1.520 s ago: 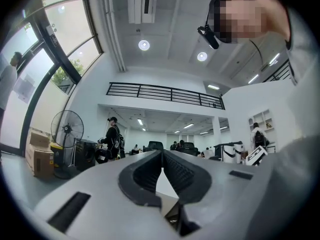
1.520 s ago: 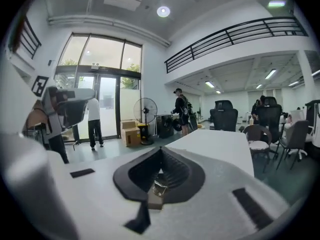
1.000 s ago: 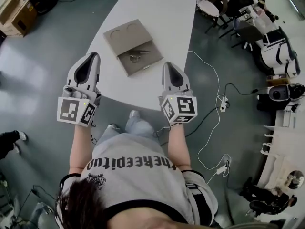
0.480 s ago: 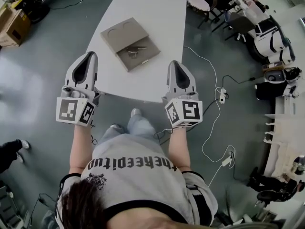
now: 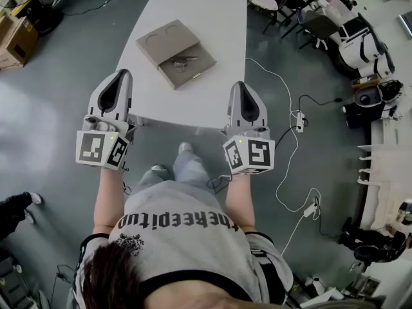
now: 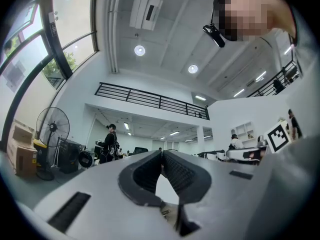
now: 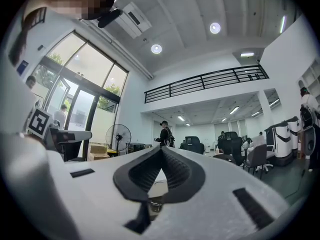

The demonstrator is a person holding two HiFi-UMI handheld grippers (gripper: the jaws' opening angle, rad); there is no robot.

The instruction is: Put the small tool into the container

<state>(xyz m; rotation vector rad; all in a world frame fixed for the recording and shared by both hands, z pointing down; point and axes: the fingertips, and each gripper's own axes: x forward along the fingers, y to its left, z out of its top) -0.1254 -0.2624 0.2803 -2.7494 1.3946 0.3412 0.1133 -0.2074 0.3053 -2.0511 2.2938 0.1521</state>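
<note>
Only the head view shows the small metal implement (image 5: 183, 59), lying on the brown container (image 5: 161, 40) on the tabletop (image 5: 212, 18), at 1 o'clock from the left tool (image 5: 121, 76) and 11 o'clock from the right tool (image 5: 239, 85). The gripper views show each tool's jaws pressed together and empty

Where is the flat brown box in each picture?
Head view: the brown box lies on the white table, upper middle.
Left gripper view: a tan sliver, seen through the gap below the left tongs.
Right gripper view: a tan patch below the right tongs.
Shared landmark: the floor fan, both gripper views only.
</note>
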